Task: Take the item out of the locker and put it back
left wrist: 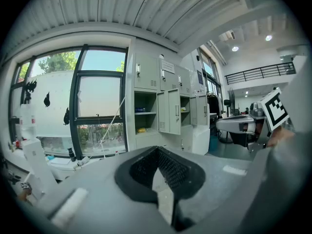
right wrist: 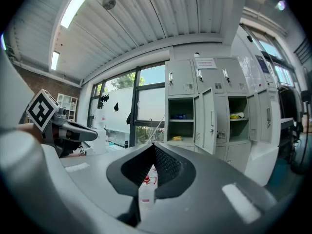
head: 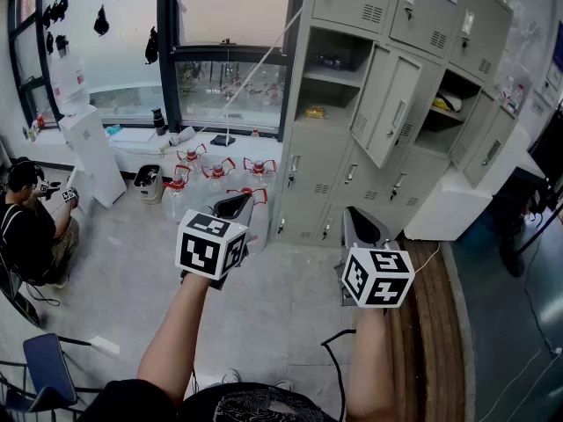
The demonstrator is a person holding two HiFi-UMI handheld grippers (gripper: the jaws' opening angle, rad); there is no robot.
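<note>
Grey steel lockers (head: 352, 3) stand ahead of you, well apart from both of your grippers, so by the look of it the task has not really started. Two compartments already stand open. The left open compartment (head: 330, 82) has its door (head: 391, 104) swung out to its right, and a second open compartment (head: 447, 104) lies beyond that door. You therefore have no door left to open, if one of these is the compartment meant.

Your left gripper (head: 236, 202) is held out level in front of you, its jaws pressed together with nothing between them. Your right gripper (head: 354, 218) is the same, closed tight and empty. Both hang over the floor (head: 132, 271), short of the lockers.

Nothing has been taken out yet, as far as you can see. A small blue item (head: 331, 61) sits on the upper shelf of the left compartment and a yellow item (head: 314, 112) on the level below it. A pale yellow object (head: 449, 104) rests in the second one. Which of these is the item meant, the pictures do not say.

Everything is still ahead of you: step closer, spread a gripper, lift the item out, then set it back inside.
</note>
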